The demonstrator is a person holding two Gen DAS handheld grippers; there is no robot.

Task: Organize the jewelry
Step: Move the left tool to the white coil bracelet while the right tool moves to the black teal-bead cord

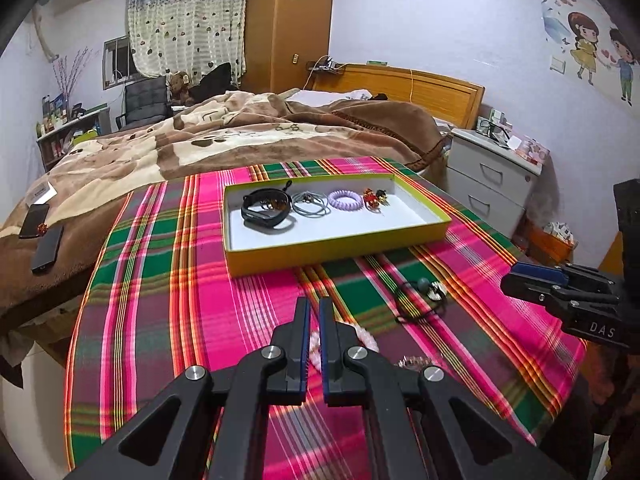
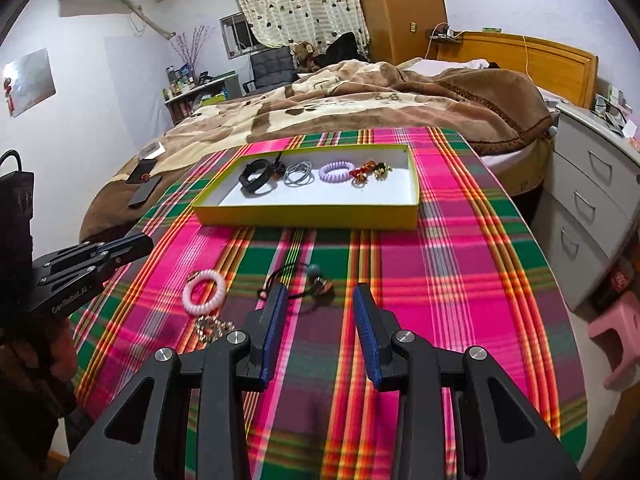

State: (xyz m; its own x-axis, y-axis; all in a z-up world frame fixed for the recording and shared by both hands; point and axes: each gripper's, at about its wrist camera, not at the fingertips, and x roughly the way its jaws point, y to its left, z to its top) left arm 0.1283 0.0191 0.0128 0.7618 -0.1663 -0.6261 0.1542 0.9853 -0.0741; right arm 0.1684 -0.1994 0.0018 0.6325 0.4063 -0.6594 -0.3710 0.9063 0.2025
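A yellow-green tray (image 1: 340, 248) (image 2: 304, 216) with a white floor sits on the plaid tablecloth. It holds a black band (image 1: 266, 210), grey hair ties (image 1: 310, 202), a purple coil (image 1: 345, 199) and red and gold ornaments (image 1: 374, 198). Loose on the cloth nearer to me lie a pink coil bracelet (image 2: 204, 290), a gold chain piece (image 2: 214, 326) and a black cord with a green bead (image 2: 312, 270). My left gripper (image 1: 317, 308) is shut on nothing, above the pink coil bracelet (image 1: 370, 338). My right gripper (image 2: 320, 292) stands open just short of the black cord.
A bed with a brown blanket (image 1: 240, 132) lies behind the table, with two phones (image 1: 44, 236) on it. White bedside drawers (image 2: 592, 200) and a pink stool (image 2: 612, 336) stand to the right of the table. The table's right edge curves close by.
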